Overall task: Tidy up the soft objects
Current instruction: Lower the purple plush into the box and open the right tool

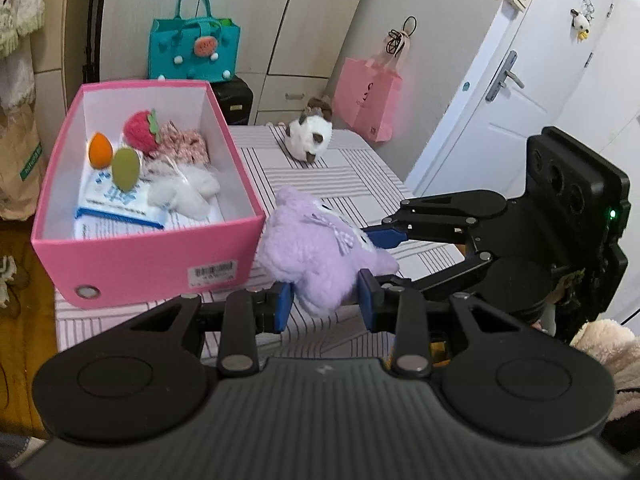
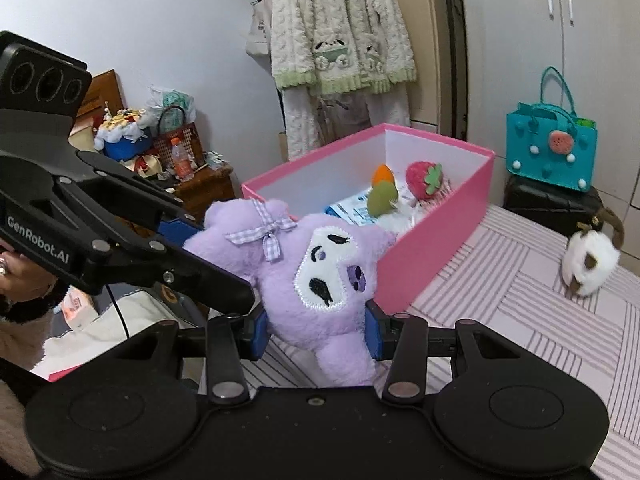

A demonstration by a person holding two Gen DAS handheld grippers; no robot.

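Two hand-held grippers, the left hand-held gripper (image 1: 326, 300) and the right hand-held gripper (image 2: 316, 330), each clamp the fluffy lilac plush doll (image 2: 316, 268) above the striped worktop (image 2: 520, 280), apparently for carrying into the pink cardboard box (image 1: 160, 260) just left.

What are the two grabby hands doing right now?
Left hand-held gripper: closed on the purple plush toy.
Right hand-held gripper: closed on the same toy.

Right gripper (image 2: 316, 334) at lower centre clamps purple plush (image 2: 320, 268); left gripper (image 2: 200, 236) grips its ear from the left. Pink box (image 2: 432, 256) behind, holding strawberry plush (image 2: 422, 180). White-brown plush (image 2: 588, 268) at right on striped tabletop (image 2: 500, 320).
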